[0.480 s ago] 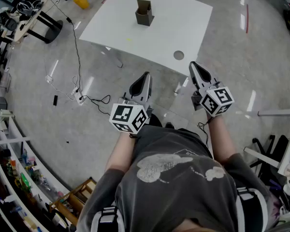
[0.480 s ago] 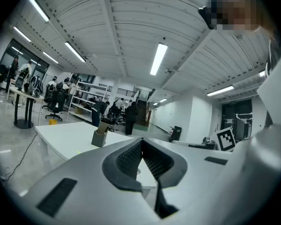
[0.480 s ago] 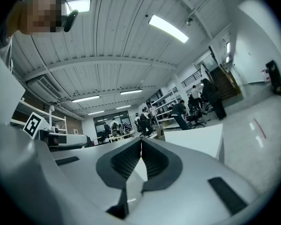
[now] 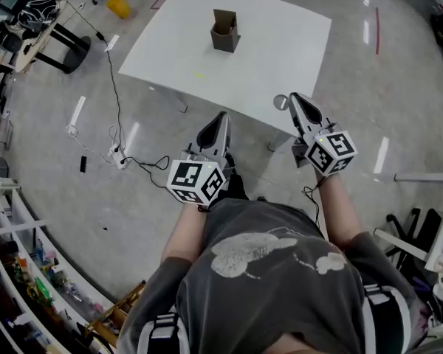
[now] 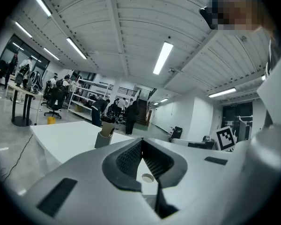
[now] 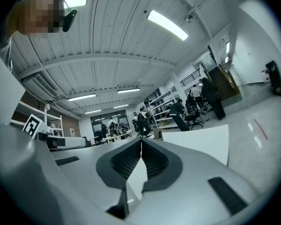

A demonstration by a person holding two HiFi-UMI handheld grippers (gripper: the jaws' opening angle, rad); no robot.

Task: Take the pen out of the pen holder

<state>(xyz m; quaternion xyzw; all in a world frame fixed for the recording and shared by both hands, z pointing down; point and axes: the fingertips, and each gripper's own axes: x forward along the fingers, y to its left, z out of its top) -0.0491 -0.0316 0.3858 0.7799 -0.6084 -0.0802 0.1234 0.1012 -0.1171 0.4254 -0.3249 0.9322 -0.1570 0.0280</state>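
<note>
A grey square pen holder [image 4: 224, 32] with a brown insert stands on the far half of a white table [image 4: 280, 43]. In the left gripper view the pen holder [image 5: 104, 138] rises beyond my jaws, and a dark pen tip [image 5: 112, 131] leans out of its top. My left gripper [image 4: 221, 116] is shut and empty, over the floor just short of the table's near edge. Also shut and empty, my right gripper [image 4: 294, 98] reaches that near edge. Both are well short of the holder. The jaws of the left gripper [image 5: 141, 143] and the right gripper [image 6: 141, 142] are pressed together.
A round hole [image 4: 280, 102] in the tabletop lies beside the right gripper's tip. Cables and a power strip [image 4: 119, 158] trail over the floor at left. A yellow object [image 4: 118, 4] and a round table [image 4: 40, 32] stand far left, with shelves [image 4: 15, 271] at lower left. People stand in the background [image 5: 131, 116].
The table and the holder have come closer in the head view. Both shut grippers now sit at the table's near edge.
</note>
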